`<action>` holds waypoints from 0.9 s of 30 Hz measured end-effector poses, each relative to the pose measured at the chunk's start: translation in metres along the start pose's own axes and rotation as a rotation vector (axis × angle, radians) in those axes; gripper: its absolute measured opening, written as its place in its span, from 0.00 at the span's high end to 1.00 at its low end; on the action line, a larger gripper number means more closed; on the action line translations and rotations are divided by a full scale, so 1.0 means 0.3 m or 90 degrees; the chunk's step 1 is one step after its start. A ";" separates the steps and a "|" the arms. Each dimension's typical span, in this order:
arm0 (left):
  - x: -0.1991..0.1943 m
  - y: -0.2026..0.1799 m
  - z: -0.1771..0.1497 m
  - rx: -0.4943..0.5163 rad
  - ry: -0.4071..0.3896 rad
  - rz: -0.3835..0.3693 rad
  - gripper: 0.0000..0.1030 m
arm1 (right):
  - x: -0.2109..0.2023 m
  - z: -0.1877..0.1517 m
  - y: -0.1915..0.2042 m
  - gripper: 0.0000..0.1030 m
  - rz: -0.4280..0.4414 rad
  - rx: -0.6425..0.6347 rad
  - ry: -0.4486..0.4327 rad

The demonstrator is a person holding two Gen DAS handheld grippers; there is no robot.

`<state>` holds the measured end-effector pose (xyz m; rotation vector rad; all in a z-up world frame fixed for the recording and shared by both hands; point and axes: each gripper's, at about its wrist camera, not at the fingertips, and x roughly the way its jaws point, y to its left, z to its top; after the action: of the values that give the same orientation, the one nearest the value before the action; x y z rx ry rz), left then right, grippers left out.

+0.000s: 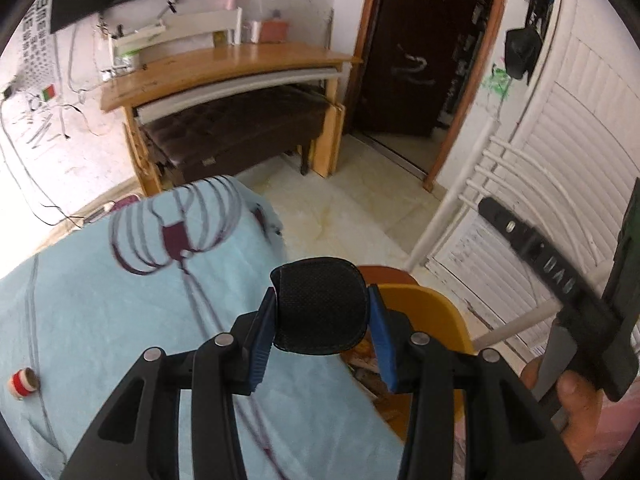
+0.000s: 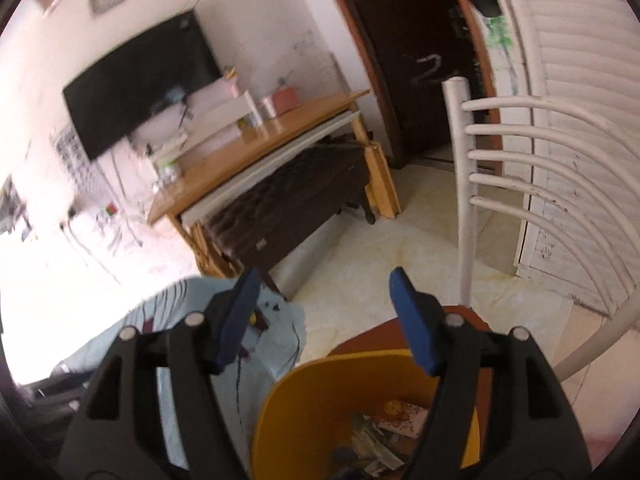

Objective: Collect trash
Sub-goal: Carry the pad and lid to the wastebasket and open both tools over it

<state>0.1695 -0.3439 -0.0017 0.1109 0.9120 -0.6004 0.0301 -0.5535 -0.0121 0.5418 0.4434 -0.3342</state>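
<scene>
Left gripper [image 1: 320, 320] clamps a black pouch [image 1: 320, 308]; right gripper [image 2: 324, 316] gapes, empty; no legible writing.

Bin [image 2: 320, 392] on chair [image 2: 464, 200], right of bed [image 1: 120, 304].

Light-blue patterned bed cover [image 1: 100, 300] with a red-and-white spool [image 1: 22, 385] on it

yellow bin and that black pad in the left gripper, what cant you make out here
- Left wrist view: the yellow bin is mostly hidden behind the left gripper and its black mesh pad.
- Right wrist view: the trash in the bin is blurred and partly covered by the right gripper.
</scene>
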 end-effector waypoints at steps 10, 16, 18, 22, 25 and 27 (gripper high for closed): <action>0.077 -0.098 -0.003 0.003 0.045 -0.072 0.26 | -0.057 0.045 -0.147 0.36 0.003 0.106 -0.045; 0.057 -0.106 -0.025 0.014 0.046 -0.055 0.26 | -0.050 0.038 -0.101 0.35 0.014 0.079 -0.037; 0.033 -0.098 -0.035 0.014 0.036 -0.047 0.26 | -0.050 0.034 -0.081 0.35 0.016 0.068 -0.037; -0.001 -0.071 -0.055 0.009 0.032 -0.047 0.26 | -0.046 0.028 -0.055 0.35 0.020 0.054 -0.034; -0.025 -0.039 -0.075 -0.001 0.029 -0.041 0.26 | -0.043 0.021 -0.034 0.35 0.027 0.047 -0.031; -0.052 -0.014 -0.087 -0.004 0.015 -0.033 0.26 | -0.044 0.018 -0.012 0.33 0.032 0.038 -0.031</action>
<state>0.1416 -0.3317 -0.0050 0.0895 0.9423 -0.6459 0.0191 -0.5570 -0.0030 0.6002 0.3729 -0.3127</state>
